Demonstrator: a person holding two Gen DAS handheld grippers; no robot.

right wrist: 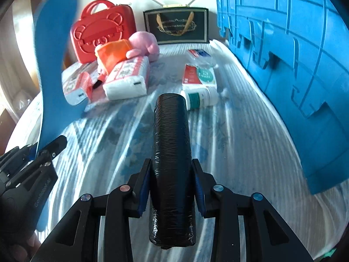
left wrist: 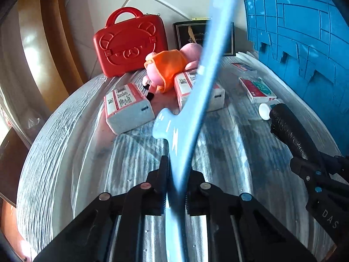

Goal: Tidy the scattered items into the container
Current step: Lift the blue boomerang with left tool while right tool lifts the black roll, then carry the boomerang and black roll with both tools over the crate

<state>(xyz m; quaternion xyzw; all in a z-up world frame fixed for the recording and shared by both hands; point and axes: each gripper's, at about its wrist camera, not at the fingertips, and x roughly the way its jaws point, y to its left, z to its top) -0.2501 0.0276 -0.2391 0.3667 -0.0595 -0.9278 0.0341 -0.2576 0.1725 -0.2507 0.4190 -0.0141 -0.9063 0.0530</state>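
Note:
My left gripper [left wrist: 176,183] is shut on a long light-blue flat tool [left wrist: 194,109], held above the table; the tool also shows at the left of the right wrist view [right wrist: 52,65]. My right gripper [right wrist: 172,181] is shut on a black roll of bags [right wrist: 171,144], also seen in the left wrist view [left wrist: 290,131]. The big blue crate [right wrist: 294,54] stands at the right. On the table lie two tissue packs [left wrist: 127,107] [right wrist: 127,76], a pink plush pig in orange [left wrist: 172,65], a red-and-green box [right wrist: 199,75] and a white bottle [right wrist: 200,98].
A red bear-face case [left wrist: 130,43] and a black gift bag [right wrist: 176,26] stand at the back by the tiled wall. A small plastic packet [right wrist: 199,54] lies near the crate. The table has a striped white cloth [right wrist: 240,142]. A wooden frame [left wrist: 43,43] is at the left.

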